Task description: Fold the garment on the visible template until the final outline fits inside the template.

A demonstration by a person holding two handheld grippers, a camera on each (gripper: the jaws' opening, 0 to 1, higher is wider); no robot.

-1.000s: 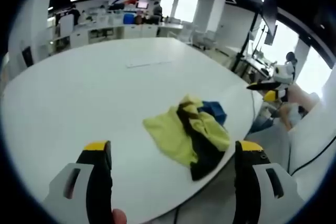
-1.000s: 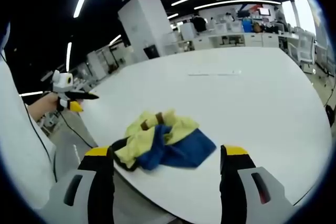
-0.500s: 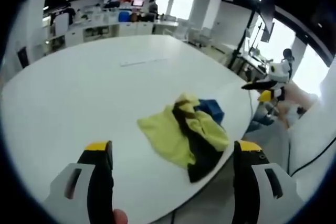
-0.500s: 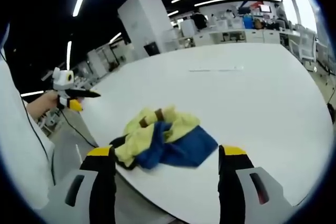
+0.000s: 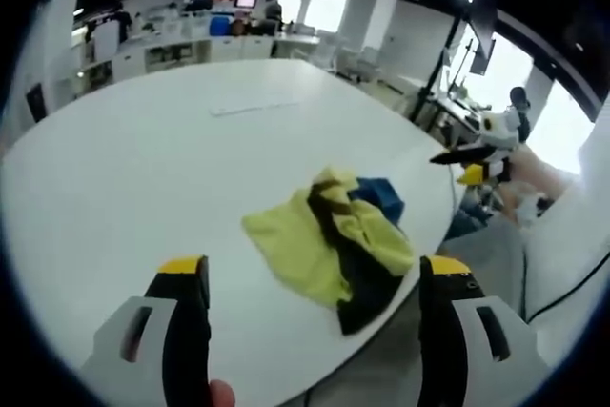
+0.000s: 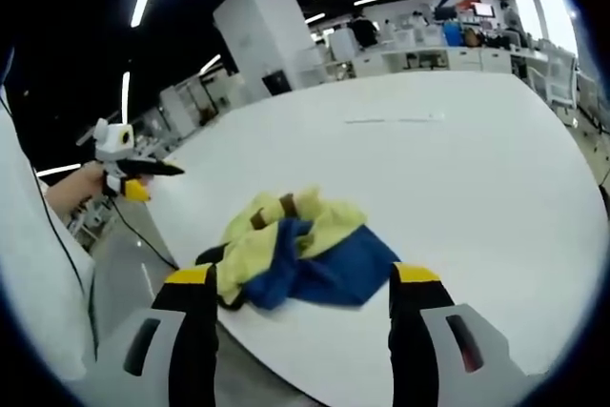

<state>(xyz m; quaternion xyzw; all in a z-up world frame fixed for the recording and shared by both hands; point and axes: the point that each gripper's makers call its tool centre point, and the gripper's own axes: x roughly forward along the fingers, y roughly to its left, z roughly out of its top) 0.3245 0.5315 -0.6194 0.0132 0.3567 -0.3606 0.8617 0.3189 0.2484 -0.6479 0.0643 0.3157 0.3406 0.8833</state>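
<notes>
— Garment: where is it?
— Crumpled in a yellow, blue and black heap near the edge of the round white table, part of it drooping over the rim.
— And the grippers?
— Left gripper hovers above the table, jaws wide, empty. Right gripper is likewise spread wide with nothing between, just short of the heap.
— Template?
— A faint pale line lies far across the table; I cannot tell more.
</notes>
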